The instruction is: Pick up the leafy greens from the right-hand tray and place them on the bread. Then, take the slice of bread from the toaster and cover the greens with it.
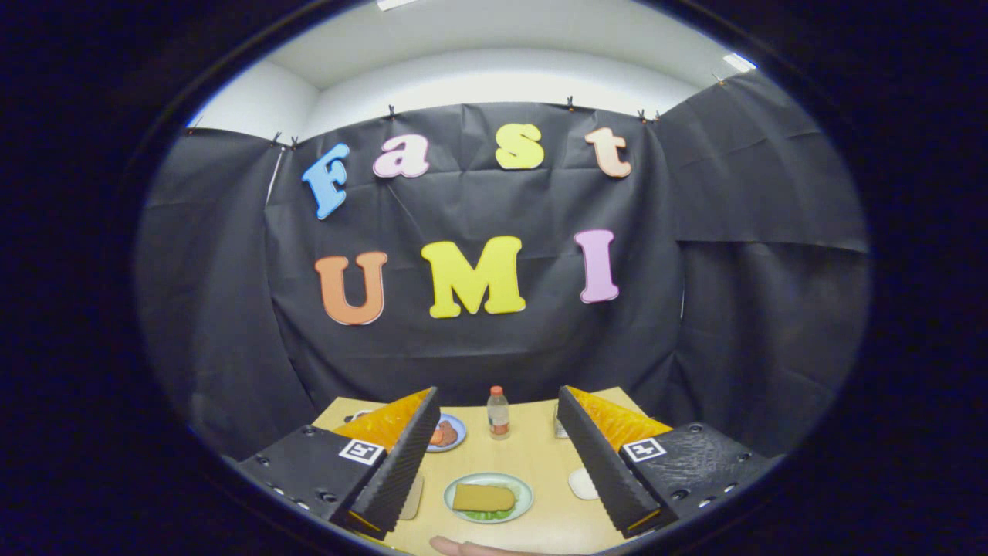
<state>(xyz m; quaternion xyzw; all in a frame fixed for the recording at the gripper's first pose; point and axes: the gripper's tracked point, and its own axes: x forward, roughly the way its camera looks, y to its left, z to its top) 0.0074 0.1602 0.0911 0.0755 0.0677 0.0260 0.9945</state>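
A pale wooden table [532, 463] stands against the black-draped booth wall. The jaws [498, 455] hang spread wide above it, gripping nothing. Between them sits a green plate [525, 488] with a slice of bread [483, 497] lying over leafy greens [485, 514]. Beyond it stands a small bottle [499, 413], and a plate of food [448, 432] lies beside the left finger.

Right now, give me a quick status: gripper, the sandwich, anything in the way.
Gripper open, holding nothing. Bread slice on the green plate, greens peeking out underneath. Bottle beyond the plate; a hand near the table edge.
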